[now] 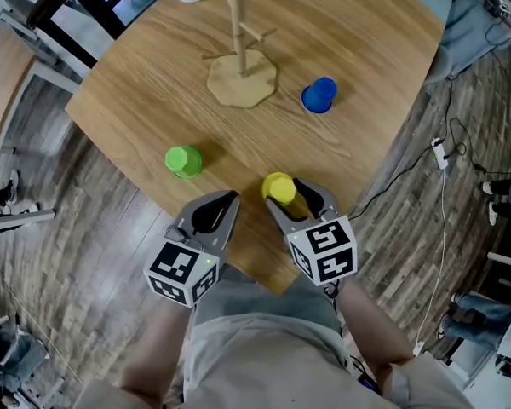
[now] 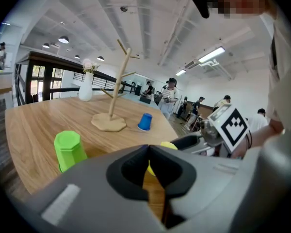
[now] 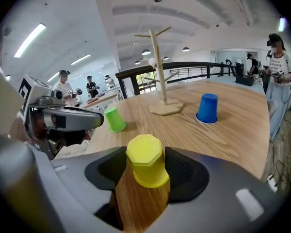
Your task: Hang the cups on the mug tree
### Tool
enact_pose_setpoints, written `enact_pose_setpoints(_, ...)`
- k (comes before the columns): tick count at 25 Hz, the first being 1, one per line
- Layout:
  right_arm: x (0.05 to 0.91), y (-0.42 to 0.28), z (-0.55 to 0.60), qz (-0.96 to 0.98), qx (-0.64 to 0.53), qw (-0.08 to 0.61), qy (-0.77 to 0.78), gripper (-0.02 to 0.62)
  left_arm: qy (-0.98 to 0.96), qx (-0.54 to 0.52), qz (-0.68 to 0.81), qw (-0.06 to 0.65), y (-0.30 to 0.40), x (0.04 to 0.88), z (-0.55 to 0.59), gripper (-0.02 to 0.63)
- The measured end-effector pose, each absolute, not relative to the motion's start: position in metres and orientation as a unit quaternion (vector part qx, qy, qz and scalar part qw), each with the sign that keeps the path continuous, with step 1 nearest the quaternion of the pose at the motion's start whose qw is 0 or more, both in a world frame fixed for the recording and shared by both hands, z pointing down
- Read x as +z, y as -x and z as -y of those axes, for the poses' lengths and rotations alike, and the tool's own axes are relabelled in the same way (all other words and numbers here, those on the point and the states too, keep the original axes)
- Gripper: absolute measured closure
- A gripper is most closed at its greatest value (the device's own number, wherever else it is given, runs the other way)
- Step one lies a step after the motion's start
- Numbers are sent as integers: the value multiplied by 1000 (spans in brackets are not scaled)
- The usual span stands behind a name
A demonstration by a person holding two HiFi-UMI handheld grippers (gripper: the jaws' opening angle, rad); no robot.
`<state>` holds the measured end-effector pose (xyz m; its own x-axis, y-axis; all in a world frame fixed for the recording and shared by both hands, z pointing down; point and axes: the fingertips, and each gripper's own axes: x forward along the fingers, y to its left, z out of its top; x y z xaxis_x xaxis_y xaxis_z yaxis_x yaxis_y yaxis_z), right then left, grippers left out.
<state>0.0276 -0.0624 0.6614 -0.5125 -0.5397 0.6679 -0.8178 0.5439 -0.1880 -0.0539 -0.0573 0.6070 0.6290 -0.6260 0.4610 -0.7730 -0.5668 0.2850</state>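
Head view: Three cups stand upside down on the table (image 1: pixel 153 83), none yet on the tree (image 1: pixel 241 75). The yellow cup (image 1: pixel 278 187) sits near the table's near edge, between the wide-spread jaws of the right tool (image 1: pixel 288 192). The left tool (image 1: pixel 228 198), jaws together and empty, hangs just beside it at the edge. The green cup (image 1: pixel 184 161) stands off to the left, and the blue cup (image 1: pixel 319 95) sits near the tree's base. With so little table behind the yellow cup, a jaw arriving first could shove it over the edge.

Left gripper view: The jaws meet with nothing between them. The yellow cup peeks out just past their tips, the right tool close on the far side. Two tools this near each other could knock together, or the idle one could tip the cup.

Right gripper view: The yellow cup stands centred between the parted pads, which do not appear to press on it. Its body narrows toward the upturned base, so a squeeze placed high would likely slide off or squirt it forward. No handle shows here, which leaves the hanging step uncertain.
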Motion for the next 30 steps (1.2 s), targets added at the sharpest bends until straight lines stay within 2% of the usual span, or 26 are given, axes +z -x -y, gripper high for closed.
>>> enact_pose_setpoints(13,618,-36,70,840,235,261,-413,364,-870,152,410,228,57,575,63,604)
enact_pose_setpoints(30,450,-36,59,865,179,189,-428,364,-888,110,406,184,48,434,38,604)
